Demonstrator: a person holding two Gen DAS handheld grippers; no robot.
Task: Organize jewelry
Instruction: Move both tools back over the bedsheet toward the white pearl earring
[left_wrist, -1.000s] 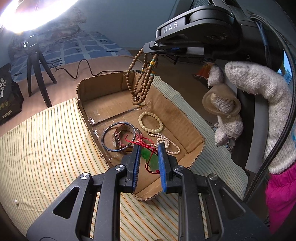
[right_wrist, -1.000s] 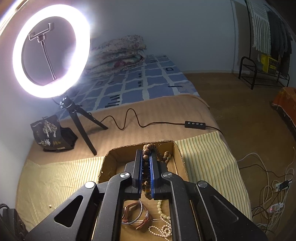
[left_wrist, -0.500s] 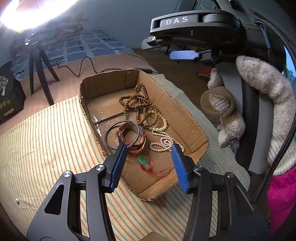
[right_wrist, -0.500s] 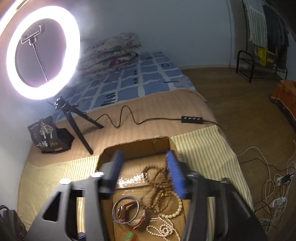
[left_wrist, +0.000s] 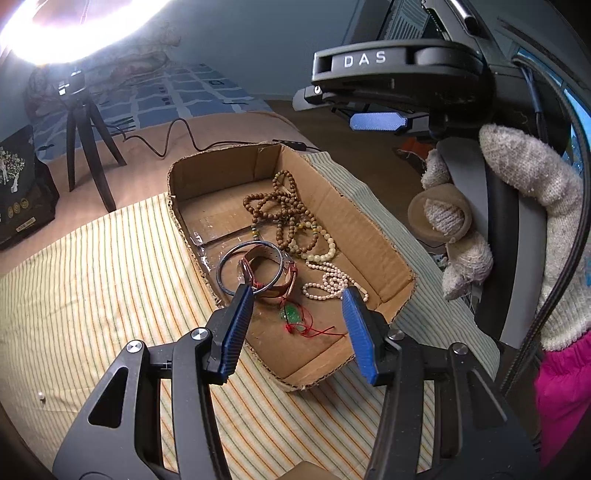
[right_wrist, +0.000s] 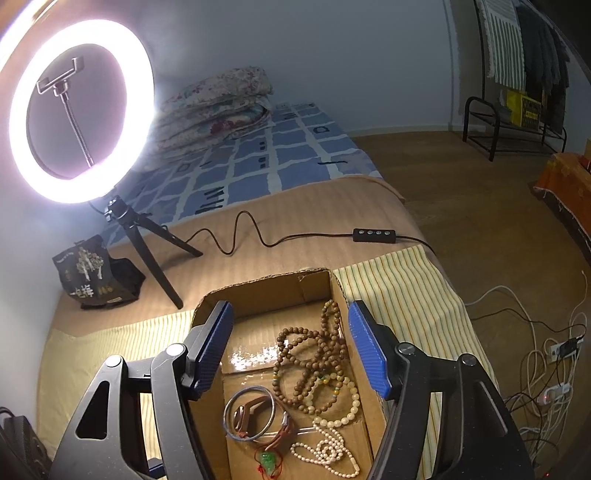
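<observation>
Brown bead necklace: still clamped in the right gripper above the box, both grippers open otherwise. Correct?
Not quite. The brown bead necklace is not clamped: it lies loose on the floor of the box, as the right wrist view shows. The right gripper, whose jaws have just been opening, hangs above it with nothing between the pads. The left gripper is open too.

Brown bead necklace (left_wrist: 284, 206), green pendant (left_wrist: 291, 314), yellow-striped cloth (left_wrist: 110, 266).

Beads (left_wrist: 284, 210), bangle (left_wrist: 255, 267), pearls (left_wrist: 330, 282) (all inside) box (left_wrist: 369, 236); box on cloth (left_wrist: 92, 288)
</observation>
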